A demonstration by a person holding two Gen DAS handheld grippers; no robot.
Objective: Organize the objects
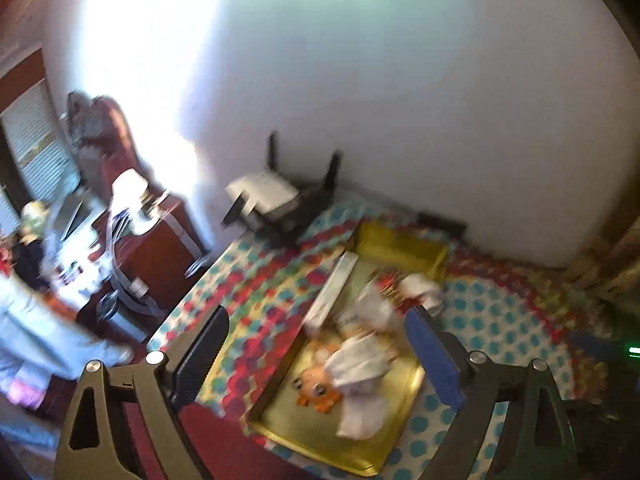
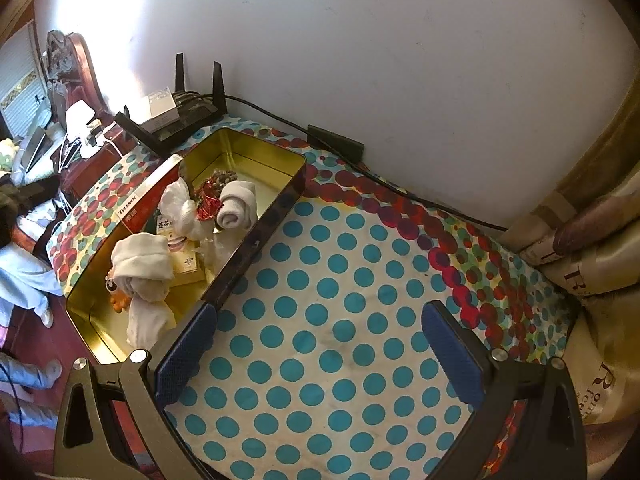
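Observation:
A gold tin box point(image 2: 260, 232) stands open on the dotted tablecloth point(image 2: 340, 320), left of centre in the right wrist view. In it lie two rolled white cloths point(image 2: 236, 204) point(image 2: 140, 260), a red flat box point(image 2: 148, 200), a red wrapper point(image 2: 208, 200), a small yellow box point(image 2: 188, 268) and an orange toy point(image 2: 120, 300). My right gripper point(image 2: 320, 320) is open over bare cloth, its left finger beside the tin's near corner. My left gripper point(image 1: 316, 340) is open above the tin point(image 1: 320, 432), nothing between its fingers; the blurred orange toy point(image 1: 320, 392) and a white cloth point(image 1: 360, 364) lie below.
A black router point(image 2: 188, 116) with a white box on top sits against the wall behind the tin. A black adapter point(image 2: 336, 140) and its cable run along the wall. Paper bags point(image 2: 592, 240) crowd the right edge. A wooden cabinet point(image 1: 160, 248) with clutter stands left of the table.

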